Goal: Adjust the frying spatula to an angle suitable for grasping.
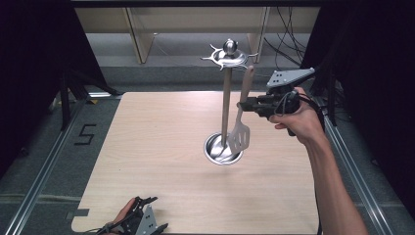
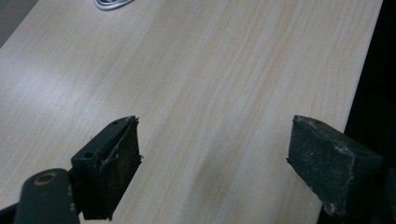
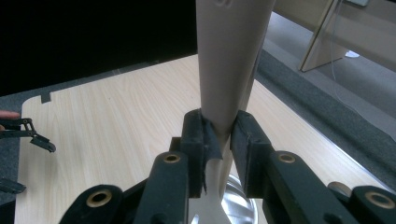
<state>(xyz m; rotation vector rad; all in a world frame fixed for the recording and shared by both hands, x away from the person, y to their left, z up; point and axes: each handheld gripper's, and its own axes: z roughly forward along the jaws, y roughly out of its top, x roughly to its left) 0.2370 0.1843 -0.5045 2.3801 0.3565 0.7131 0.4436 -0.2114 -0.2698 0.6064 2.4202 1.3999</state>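
The right gripper [image 1: 243, 105], fingers pinching the spatula [image 1: 241, 131] handle, holds it upright just beside the rack's [image 1: 225, 98] hooked crown; left fingers [image 2: 109, 163] spread.

Overhead lighting is even on the counter [image 1: 161, 147]; surroundings fall dark. Both gripper views are soft, with near jaws slightly blurred.

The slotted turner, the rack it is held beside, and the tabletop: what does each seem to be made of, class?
Slotted turner: probably matte beige plastic, with no glare. Rack: polished metal, judging by its mirror-like highlights. Tabletop: pale wood or wood-look laminate, showing printed-looking grain.
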